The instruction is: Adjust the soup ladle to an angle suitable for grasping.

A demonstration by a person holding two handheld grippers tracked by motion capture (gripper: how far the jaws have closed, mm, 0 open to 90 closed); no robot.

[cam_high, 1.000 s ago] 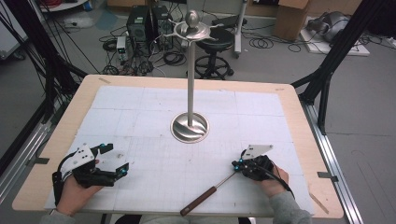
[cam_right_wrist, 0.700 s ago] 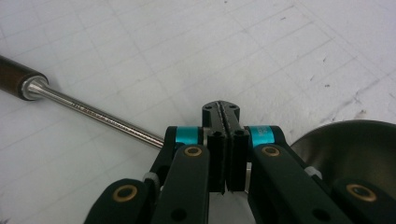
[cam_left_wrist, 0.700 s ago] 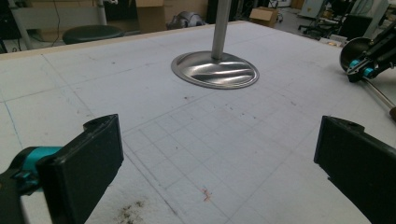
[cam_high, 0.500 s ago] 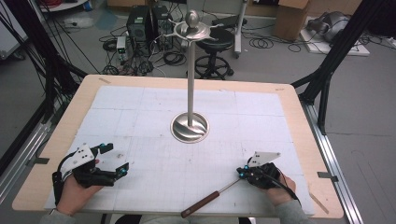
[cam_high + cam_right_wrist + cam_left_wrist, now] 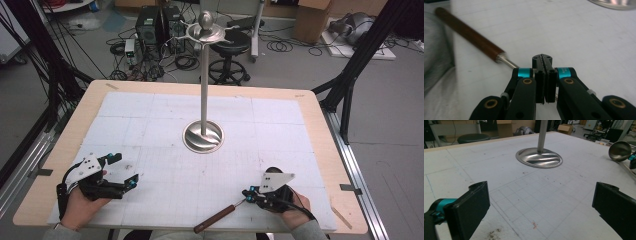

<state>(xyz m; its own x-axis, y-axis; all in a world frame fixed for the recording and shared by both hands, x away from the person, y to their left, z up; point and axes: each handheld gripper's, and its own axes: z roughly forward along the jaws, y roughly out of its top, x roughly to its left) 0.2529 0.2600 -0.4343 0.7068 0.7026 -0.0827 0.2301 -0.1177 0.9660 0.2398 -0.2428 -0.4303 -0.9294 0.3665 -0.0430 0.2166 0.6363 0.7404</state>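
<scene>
The right gripper [image 5: 248, 193] sits low near the front edge of the surface [image 5: 305, 107], clenched on the thin metal stem of a ladle [image 5: 218, 218]. In the right gripper view the jaws are pressed together with the stem crossing beneath them. The ladle's brown wooden handle slants away from the jaws toward the front edge, its tip almost at the lip of the white mat [image 5: 150, 115]. In the left gripper view the ladle's steel bowl [image 5: 620, 150] shows at the far right.

The left gripper [image 5: 124, 170] rests near the front left corner, released, jaws wide apart over bare mat.

A tall metal stand [image 5: 203, 95] rises from a round base [image 5: 203, 136] at the middle of the surface. Between the two grippers, and from each up to the base, the mat lies open. The right gripper has only a narrow strip of wood between it and the right edge.
</scene>
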